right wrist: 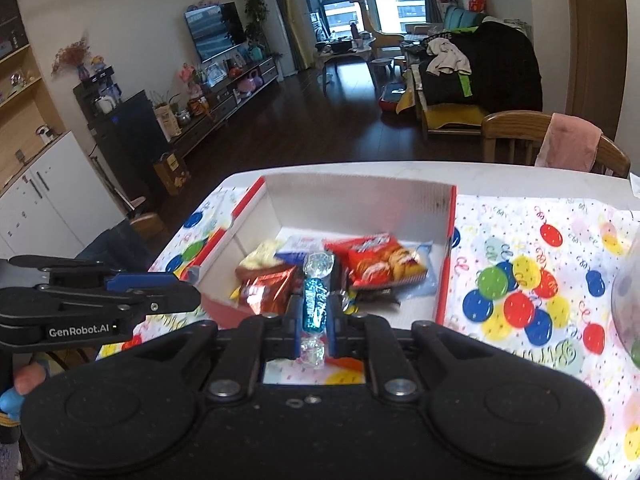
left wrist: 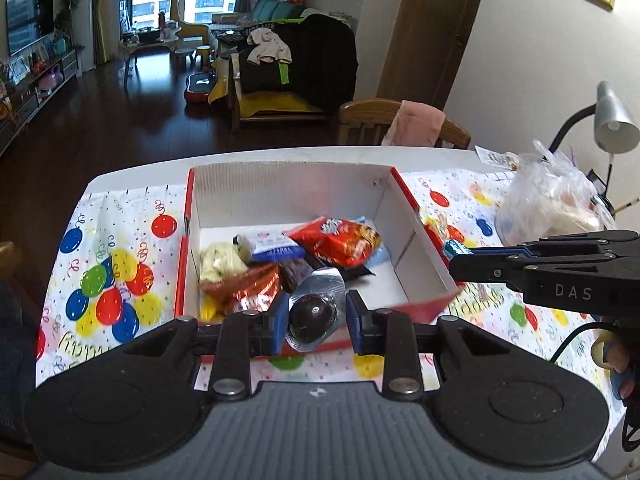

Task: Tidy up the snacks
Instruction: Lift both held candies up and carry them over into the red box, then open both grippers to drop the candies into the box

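A white cardboard box with red edges (left wrist: 288,188) (right wrist: 352,200) stands on the balloon-print tablecloth and holds several snack packs, among them a red packet (left wrist: 338,240) (right wrist: 380,260). My left gripper (left wrist: 314,316) is shut on a dark round chocolate in a clear silver-edged wrapper (left wrist: 312,316), held above the box's near edge. My right gripper (right wrist: 316,312) is shut on a teal twist-wrapped candy (right wrist: 315,304), also above the box's near side. In the left wrist view the right gripper (left wrist: 456,249) comes in from the right with the candy's tip showing.
A clear plastic bag with food (left wrist: 548,196) sits at the table's right, beside a grey desk lamp (left wrist: 612,120). A wooden chair with a pink cloth (left wrist: 404,124) (right wrist: 560,144) stands behind the table. The left gripper's side (right wrist: 100,300) shows at the left.
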A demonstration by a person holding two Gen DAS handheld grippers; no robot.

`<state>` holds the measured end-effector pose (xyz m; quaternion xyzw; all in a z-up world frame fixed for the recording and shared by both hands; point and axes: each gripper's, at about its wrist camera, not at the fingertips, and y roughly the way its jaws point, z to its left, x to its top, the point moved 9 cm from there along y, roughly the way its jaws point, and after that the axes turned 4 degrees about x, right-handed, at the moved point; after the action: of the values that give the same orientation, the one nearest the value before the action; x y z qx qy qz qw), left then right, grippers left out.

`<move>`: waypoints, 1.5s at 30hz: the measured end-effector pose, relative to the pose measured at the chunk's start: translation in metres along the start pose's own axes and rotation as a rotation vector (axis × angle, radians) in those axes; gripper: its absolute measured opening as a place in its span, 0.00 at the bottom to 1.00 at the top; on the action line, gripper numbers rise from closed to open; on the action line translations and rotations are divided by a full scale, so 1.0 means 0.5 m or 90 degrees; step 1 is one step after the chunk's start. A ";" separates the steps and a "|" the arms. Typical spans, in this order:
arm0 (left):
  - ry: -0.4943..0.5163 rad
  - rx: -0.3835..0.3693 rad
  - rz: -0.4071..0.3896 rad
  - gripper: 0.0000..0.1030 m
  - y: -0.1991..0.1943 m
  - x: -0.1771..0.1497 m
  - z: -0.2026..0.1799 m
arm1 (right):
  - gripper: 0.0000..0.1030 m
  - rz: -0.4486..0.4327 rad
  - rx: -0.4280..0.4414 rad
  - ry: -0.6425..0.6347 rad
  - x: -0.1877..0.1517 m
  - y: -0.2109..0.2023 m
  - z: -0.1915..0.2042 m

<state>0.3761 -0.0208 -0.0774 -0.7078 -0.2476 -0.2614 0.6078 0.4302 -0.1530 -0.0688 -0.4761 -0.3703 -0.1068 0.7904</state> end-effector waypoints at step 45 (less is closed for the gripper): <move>-0.042 0.098 0.172 0.29 0.289 0.034 0.107 | 0.11 0.172 -0.015 -0.032 -0.007 0.319 -0.024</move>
<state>0.4888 0.0125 -0.1785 -0.6942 -0.1891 -0.1339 0.6814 0.5167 -0.0801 -0.1820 -0.5336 -0.3210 0.0083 0.7824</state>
